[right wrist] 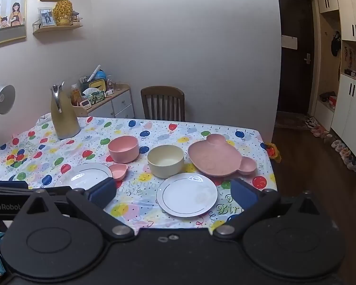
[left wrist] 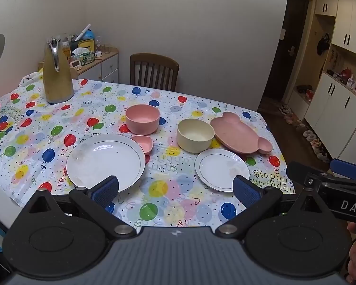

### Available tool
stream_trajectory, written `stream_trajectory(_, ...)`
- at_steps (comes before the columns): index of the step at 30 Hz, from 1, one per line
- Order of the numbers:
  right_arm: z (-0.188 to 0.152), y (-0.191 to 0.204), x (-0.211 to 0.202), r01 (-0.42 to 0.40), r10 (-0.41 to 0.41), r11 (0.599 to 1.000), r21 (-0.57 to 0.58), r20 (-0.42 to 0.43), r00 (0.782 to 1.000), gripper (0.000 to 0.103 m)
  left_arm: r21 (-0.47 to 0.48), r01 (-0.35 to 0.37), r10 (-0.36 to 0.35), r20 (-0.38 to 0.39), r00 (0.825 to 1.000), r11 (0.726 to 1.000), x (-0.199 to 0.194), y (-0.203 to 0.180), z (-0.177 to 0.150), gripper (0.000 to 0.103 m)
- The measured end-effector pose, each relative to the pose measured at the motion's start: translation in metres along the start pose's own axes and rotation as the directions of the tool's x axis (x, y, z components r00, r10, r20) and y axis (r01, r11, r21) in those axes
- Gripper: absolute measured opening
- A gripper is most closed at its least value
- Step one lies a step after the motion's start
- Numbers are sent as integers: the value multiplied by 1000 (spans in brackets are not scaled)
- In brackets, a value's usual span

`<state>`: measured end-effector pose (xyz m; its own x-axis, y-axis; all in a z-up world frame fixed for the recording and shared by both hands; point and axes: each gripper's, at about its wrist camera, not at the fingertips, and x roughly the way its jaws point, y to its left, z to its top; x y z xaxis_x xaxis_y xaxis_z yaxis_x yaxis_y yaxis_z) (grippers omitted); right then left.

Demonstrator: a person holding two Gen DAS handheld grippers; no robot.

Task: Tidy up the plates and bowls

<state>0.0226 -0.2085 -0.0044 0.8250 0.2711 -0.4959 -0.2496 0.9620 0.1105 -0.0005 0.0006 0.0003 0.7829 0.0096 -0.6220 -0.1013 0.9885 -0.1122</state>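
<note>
On the balloon tablecloth lie a large white plate, a small white plate, a pink bowl, a cream bowl, a small pink heart dish and a pink bear-shaped plate. My left gripper hovers open over the near edge, between the two white plates, holding nothing. My right gripper is open too, hanging above the small white plate. The cream bowl, pink bowl and bear plate sit beyond it. The right gripper's arm shows at the right in the left wrist view.
A tall yellow thermos jug stands at the table's far left. A wooden chair is behind the table, beside a cluttered drawer unit. A grey lamp sits at left. White cabinets and shoes line the right.
</note>
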Motion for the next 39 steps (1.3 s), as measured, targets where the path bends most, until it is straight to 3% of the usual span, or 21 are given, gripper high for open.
stream_trajectory(39,4,12,6,9,-9,1000,17,-7,1000,103,-1,-6,6,1,1000,1000,0,6,2,103)
